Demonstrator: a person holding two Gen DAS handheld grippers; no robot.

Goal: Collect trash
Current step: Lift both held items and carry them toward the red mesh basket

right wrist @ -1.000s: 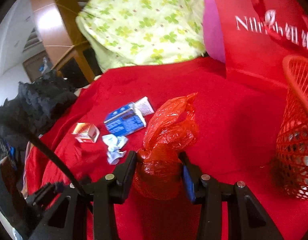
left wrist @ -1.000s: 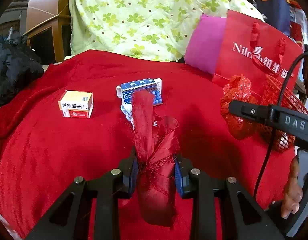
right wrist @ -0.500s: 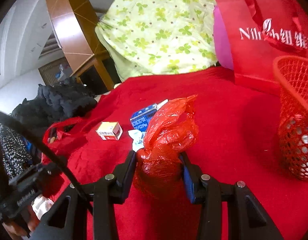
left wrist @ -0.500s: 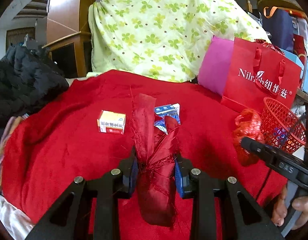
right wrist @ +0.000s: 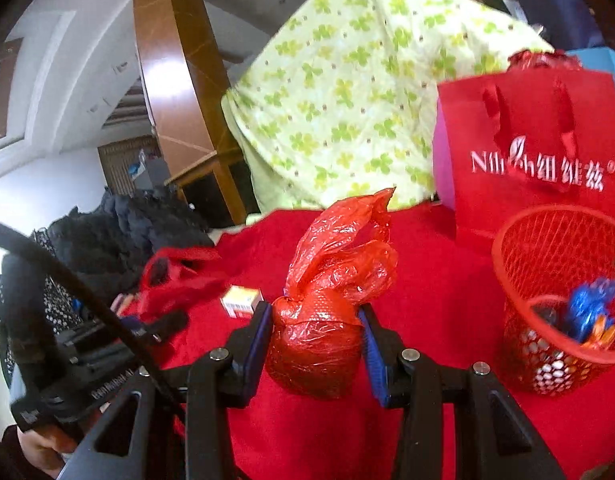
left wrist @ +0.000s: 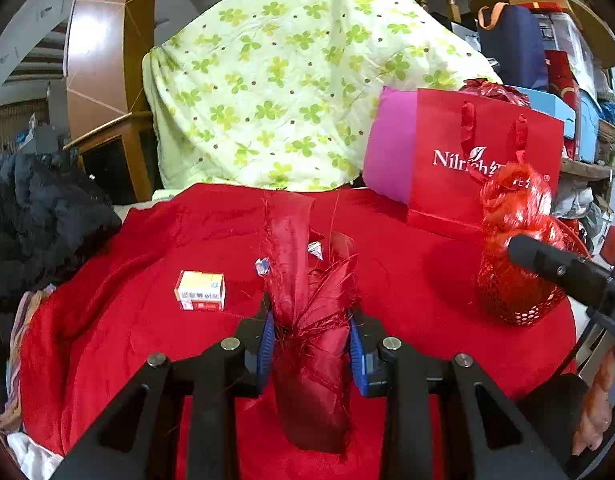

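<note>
Trash is already in both claws: the right claw (right wrist: 316,334) is clamped on a knotted red plastic bag (right wrist: 327,300), its loose top standing up and away from the fingers, and the left claw (left wrist: 310,334) is clamped on a frayed red cloth scrap (left wrist: 303,304) whose long axis runs forward along the fingers. The red mesh basket (right wrist: 563,300), with a few bits inside, stands on the red-covered counter (right wrist: 427,280) ahead and to the right of the bag, so the right hand looks nearer for the drop. A small orange-and-white box (left wrist: 201,290) lies on the cloth, left of the scrap, not yet collected.
</note>
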